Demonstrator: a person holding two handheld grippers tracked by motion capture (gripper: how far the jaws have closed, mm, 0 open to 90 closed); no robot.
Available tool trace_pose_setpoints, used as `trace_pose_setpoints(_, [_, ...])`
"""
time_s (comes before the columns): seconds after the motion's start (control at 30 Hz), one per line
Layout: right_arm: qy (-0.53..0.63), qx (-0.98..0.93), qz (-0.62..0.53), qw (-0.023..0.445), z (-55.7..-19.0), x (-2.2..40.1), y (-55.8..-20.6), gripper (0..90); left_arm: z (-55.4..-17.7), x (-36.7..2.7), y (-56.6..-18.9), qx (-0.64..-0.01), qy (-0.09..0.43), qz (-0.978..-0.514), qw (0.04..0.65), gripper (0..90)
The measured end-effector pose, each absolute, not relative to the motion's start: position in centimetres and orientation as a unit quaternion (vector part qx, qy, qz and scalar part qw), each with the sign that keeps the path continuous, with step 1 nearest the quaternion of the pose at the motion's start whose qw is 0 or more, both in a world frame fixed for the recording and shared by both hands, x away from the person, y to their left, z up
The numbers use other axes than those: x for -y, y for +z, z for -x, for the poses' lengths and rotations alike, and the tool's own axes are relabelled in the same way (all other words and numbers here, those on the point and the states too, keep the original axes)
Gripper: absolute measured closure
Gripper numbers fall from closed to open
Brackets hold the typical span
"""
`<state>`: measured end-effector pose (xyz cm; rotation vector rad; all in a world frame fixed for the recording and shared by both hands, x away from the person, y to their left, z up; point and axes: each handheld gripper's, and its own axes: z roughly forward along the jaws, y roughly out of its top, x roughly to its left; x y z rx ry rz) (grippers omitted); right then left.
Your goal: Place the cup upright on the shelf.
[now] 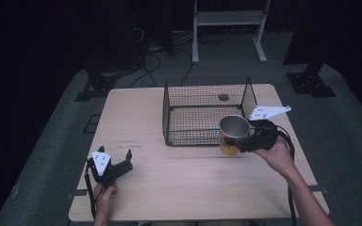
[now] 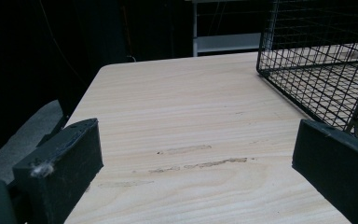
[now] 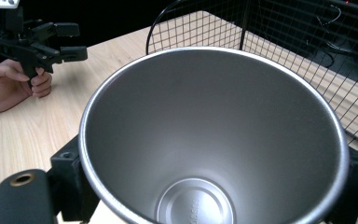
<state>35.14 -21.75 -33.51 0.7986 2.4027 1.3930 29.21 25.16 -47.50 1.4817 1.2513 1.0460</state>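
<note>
A metal cup (image 1: 232, 134) with a steel inside and an orange outside is at the front right corner of the black wire basket (image 1: 207, 111). My right gripper (image 1: 239, 140) is shut on it from the right. In the right gripper view the cup (image 3: 214, 140) shows its bare inside, with the black jaws on either side of its wall. Whether its base touches the table I cannot tell. My left gripper (image 1: 115, 152) is low over the table's front left, open and holding nothing. In the left gripper view its jaws stand wide apart over bare wood (image 2: 196, 154).
The wire basket (image 2: 326, 70) stands at the table's back middle with a dark round mark on the wood inside it. The wooden table (image 1: 179, 183) has rounded corners. Beyond it stand a white frame (image 1: 228, 19), cables and dark stands on grey floor.
</note>
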Motion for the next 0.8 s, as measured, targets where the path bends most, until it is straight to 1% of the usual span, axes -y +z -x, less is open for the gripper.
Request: trace_pose_setpoints(0.8, [0.474,-0.823,-0.282,0.136,-39.1,21.7,-29.4,12.9,-29.2,-25.2,-47.5,-0.506,0.423,-0.601,0.453,0.8])
